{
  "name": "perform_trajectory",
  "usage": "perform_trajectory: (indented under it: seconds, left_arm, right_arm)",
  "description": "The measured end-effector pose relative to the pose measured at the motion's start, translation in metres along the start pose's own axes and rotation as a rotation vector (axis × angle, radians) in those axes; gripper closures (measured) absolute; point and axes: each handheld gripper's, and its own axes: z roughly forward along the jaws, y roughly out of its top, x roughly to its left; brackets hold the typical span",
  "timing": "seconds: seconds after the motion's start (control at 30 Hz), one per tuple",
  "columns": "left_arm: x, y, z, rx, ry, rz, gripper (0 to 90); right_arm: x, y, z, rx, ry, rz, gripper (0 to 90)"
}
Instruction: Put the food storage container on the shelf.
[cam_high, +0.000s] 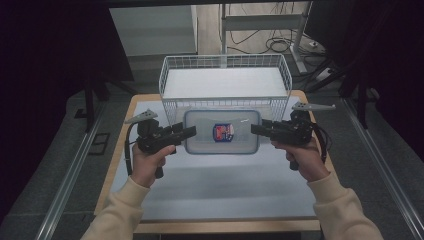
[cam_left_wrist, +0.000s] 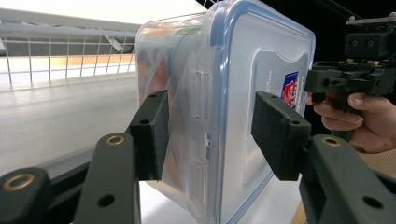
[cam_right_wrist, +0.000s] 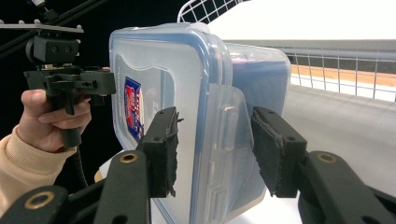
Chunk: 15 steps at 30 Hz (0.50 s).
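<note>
Left gripper (cam_high: 189, 132), in person's left hand (cam_high: 148, 161), pinches left short end of clear plastic container (cam_high: 222, 131), pads clamped over lid rim and latch. Container, lidded, red-blue label (cam_high: 223, 132) on top, sits mid-table just in front of white wire basket (cam_high: 175, 75). Right gripper (cam_high: 257, 128) pinches opposite short end likewise. White mat (cam_high: 225, 180) covers wooden table (cam_high: 225, 226).

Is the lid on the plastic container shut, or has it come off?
Shut. The blue-rimmed lid sits flush on the clear container, and the side latch flap lies folded down against its wall, with each gripper's jaws around one end.
</note>
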Motion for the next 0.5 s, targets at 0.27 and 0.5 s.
perform_trajectory:
  seconds: [0.27, 0.5]
  left_arm:
    - [0.000, 0.013, 0.002, -0.008, 0.003, 0.008, 47.7]
    - [0.000, 0.026, 0.005, -0.021, 0.000, 0.023, 47.6]
  right_arm:
    - [-0.002, 0.013, 0.000, -0.004, -0.003, -0.009, 52.8]
    - [-0.002, 0.027, -0.001, -0.015, -0.010, -0.021, 52.8]
